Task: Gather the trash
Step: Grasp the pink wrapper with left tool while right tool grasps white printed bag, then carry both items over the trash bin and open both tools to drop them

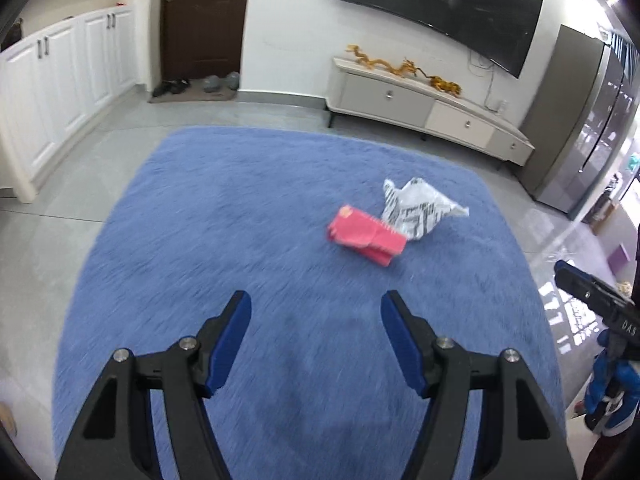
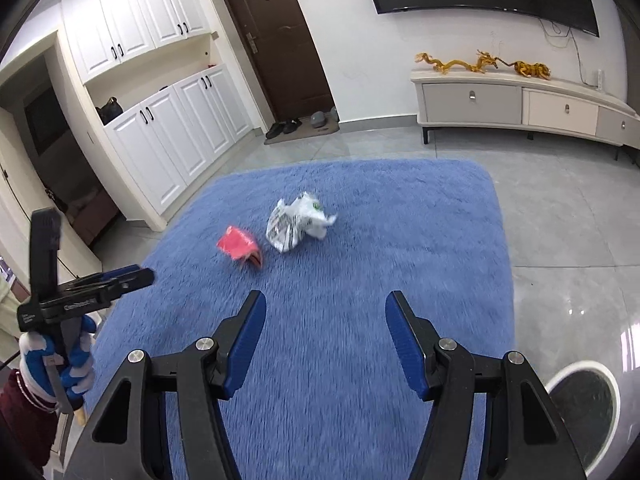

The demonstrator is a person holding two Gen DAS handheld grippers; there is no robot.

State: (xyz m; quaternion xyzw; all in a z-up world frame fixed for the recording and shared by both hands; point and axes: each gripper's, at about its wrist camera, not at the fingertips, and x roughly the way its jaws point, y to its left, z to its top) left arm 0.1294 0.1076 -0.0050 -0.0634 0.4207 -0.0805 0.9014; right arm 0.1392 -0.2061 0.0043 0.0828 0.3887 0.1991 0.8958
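A pink crumpled wrapper (image 1: 366, 237) lies on a blue shaggy rug (image 1: 240, 220), touching a crumpled white plastic bag with dark print (image 1: 420, 208) behind it. Both show in the right wrist view too: the wrapper (image 2: 239, 247) and the bag (image 2: 298, 222) on the rug (image 2: 400, 240). My left gripper (image 1: 316, 312) is open and empty, above the rug, short of the wrapper. My right gripper (image 2: 326, 312) is open and empty, also short of the trash. A round bin with a white rim (image 2: 586, 404) sits at the lower right of the right wrist view.
A low TV cabinet (image 2: 520, 108) with golden dragon figures stands against the far wall under a TV. White cupboards (image 2: 168, 136) line the left side. Shoes lie by a dark door (image 2: 280, 40). A steel fridge (image 1: 580, 120) stands at the right. Grey tile floor surrounds the rug.
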